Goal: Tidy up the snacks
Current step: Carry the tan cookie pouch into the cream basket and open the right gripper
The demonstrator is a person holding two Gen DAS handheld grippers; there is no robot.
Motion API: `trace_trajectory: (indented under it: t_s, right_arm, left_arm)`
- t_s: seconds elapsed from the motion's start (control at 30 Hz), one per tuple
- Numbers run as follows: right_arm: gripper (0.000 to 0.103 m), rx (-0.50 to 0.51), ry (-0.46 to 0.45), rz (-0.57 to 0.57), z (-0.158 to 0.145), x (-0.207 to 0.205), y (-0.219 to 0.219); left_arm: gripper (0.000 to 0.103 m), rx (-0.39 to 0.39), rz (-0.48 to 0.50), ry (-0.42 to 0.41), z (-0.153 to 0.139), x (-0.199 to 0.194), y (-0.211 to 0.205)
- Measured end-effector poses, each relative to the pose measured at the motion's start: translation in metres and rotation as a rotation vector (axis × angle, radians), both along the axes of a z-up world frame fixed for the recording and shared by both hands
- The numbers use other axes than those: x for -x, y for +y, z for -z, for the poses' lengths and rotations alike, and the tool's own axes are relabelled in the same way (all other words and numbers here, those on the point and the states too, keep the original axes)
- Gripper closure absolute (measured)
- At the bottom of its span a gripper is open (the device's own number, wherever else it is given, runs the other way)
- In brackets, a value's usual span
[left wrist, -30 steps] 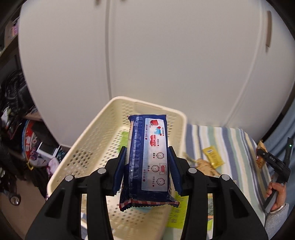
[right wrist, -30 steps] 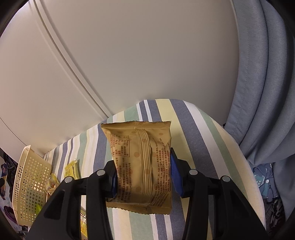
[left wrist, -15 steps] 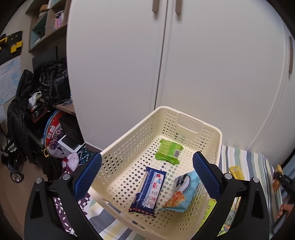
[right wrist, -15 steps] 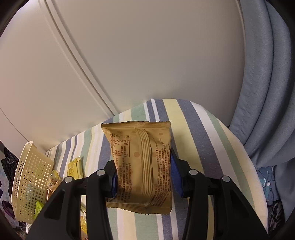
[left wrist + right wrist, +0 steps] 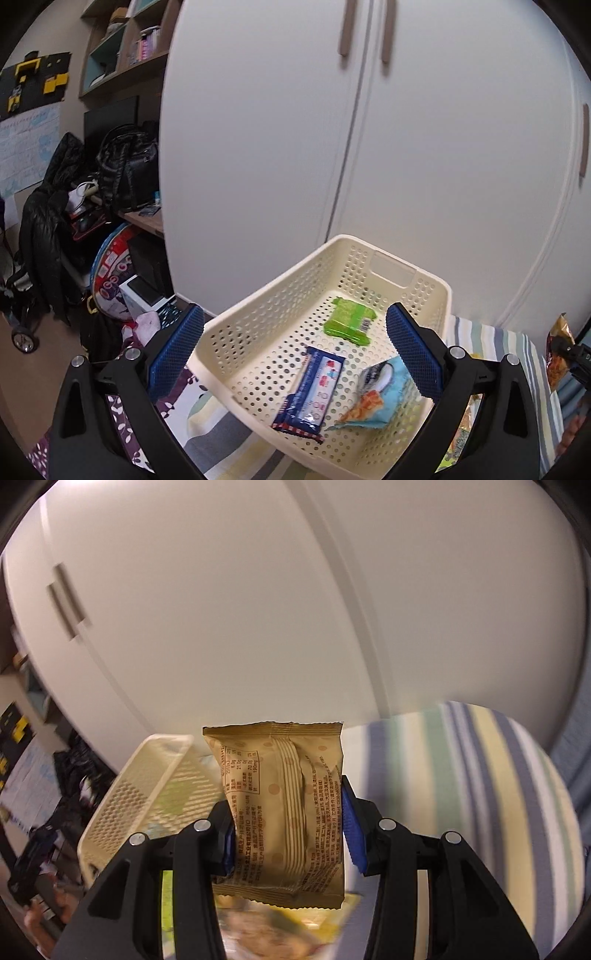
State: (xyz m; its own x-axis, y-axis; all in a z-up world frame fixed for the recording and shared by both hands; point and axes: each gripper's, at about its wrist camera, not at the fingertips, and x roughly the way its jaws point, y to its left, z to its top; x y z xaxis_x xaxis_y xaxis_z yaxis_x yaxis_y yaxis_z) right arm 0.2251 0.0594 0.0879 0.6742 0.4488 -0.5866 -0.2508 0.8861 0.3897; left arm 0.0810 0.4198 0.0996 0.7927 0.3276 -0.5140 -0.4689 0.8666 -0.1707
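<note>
**Left claw empty; blue packet delivered to basket**

Left claw [image 5: 293, 352] stands wide and empty above the cream basket [image 5: 258, 321]. One second ago it gripped the blue packet [image 5: 314, 391]; that packet now lies inside, at 6 o'clock of the green packet [image 5: 349, 320]. Right claw [image 5: 288, 834], clamped on the tan packet [image 5: 282, 808], has swung toward the basket: next deposit, in my judgement.

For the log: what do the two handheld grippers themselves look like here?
Both match. The left gripper and the right gripper each have two angular black arms with round silver screw heads on top, ending in blue ribbed pads. No cables or markings show. No sleeve is visible in either view.
</note>
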Motion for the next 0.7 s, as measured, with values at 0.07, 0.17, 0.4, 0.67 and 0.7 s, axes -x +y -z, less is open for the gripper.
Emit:
trace_trajectory:
  t_s: [0.07, 0.17, 0.4, 0.67, 0.7]
  right_arm:
    - [0.057, -0.012, -0.010, -0.069, -0.013, 0.001, 0.032]
    - [0.057, -0.030, -0.018, -0.164, -0.030, 0.002, 0.079]
    - [0.058, 0.024, -0.025, -0.304, -0.044, 0.004, 0.176]
    - [0.057, 0.084, 0.019, -0.345, -0.024, -0.003, 0.252]
    - [0.057, 0.090, 0.031, -0.344, -0.020, -0.006, 0.259]
  left_arm:
    - [0.003, -0.019, -0.025, -0.002, 0.001, 0.003, 0.003]
    - [0.003, -0.066, -0.072, -0.008, 0.000, 0.009, 0.005]
    - [0.003, -0.087, -0.080, -0.037, -0.009, 0.019, 0.011]
    - [0.003, 0.021, -0.120, -0.087, -0.008, 0.033, 0.031]
    - [0.003, 0.023, -0.127, -0.088, -0.007, 0.033, 0.032]
